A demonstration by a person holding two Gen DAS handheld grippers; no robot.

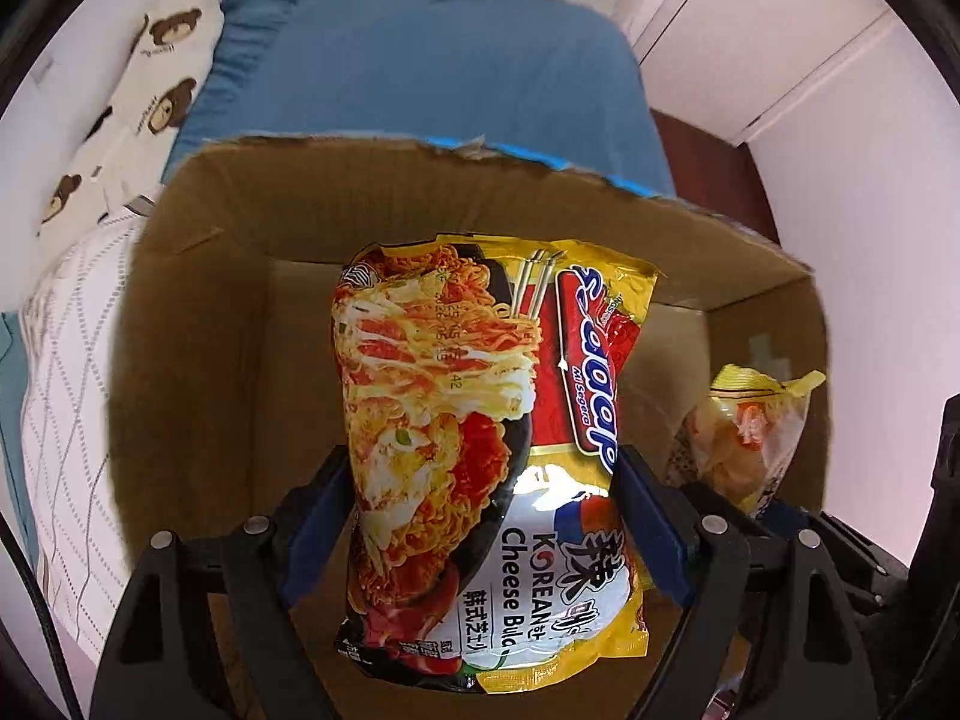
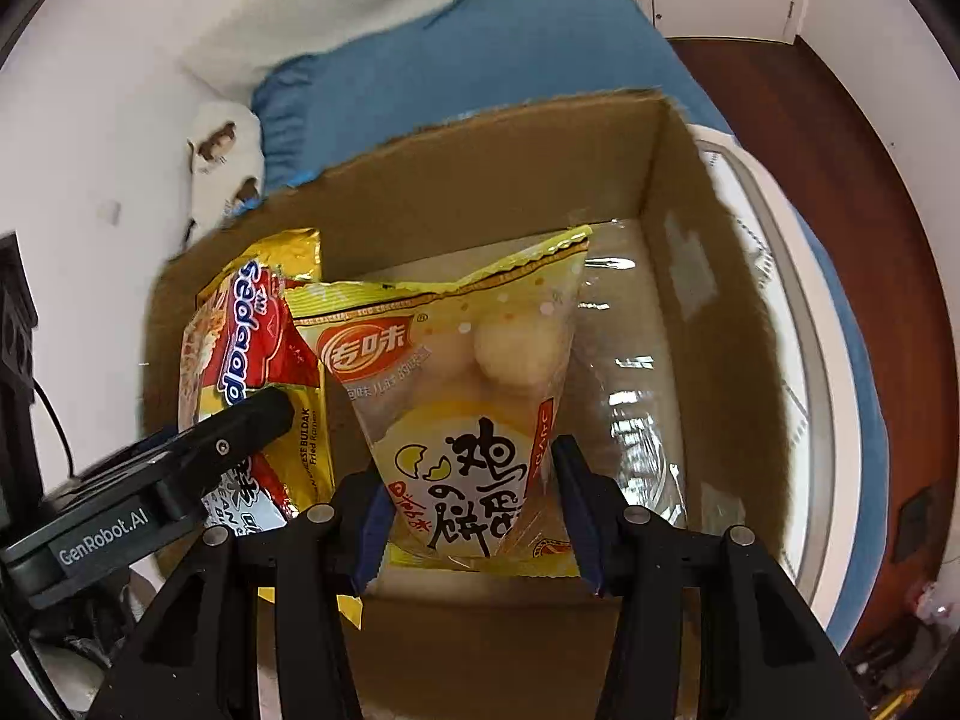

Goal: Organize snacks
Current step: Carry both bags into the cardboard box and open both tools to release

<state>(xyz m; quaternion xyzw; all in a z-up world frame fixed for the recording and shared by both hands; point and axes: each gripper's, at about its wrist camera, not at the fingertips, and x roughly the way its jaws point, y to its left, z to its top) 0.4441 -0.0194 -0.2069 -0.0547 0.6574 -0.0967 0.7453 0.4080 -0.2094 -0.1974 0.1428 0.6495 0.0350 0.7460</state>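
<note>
A glossy yellow-and-red instant noodle packet (image 1: pixel 480 450) is clamped between the blue pads of the left gripper (image 1: pixel 483 516) and held over the open brown cardboard box (image 1: pixel 198 312). A pale yellow egg-biscuit bag (image 2: pixel 474 414) is pinched in the right gripper (image 2: pixel 474 507), just beside the noodles, also above the box. For a tidy result, each packet is best lowered upright against a wall before the grip is eased, so that neither topples; the slick film may slip. Clear plastic wrap (image 2: pixel 636 396) is seen on the box floor. The box is set on a blue-sheeted bed (image 1: pixel 432 66), with a bear-print pillow (image 1: pixel 138 96) nearby, white cupboard doors (image 1: pixel 756 30) and a dark wooden floor (image 2: pixel 852 192).
</note>
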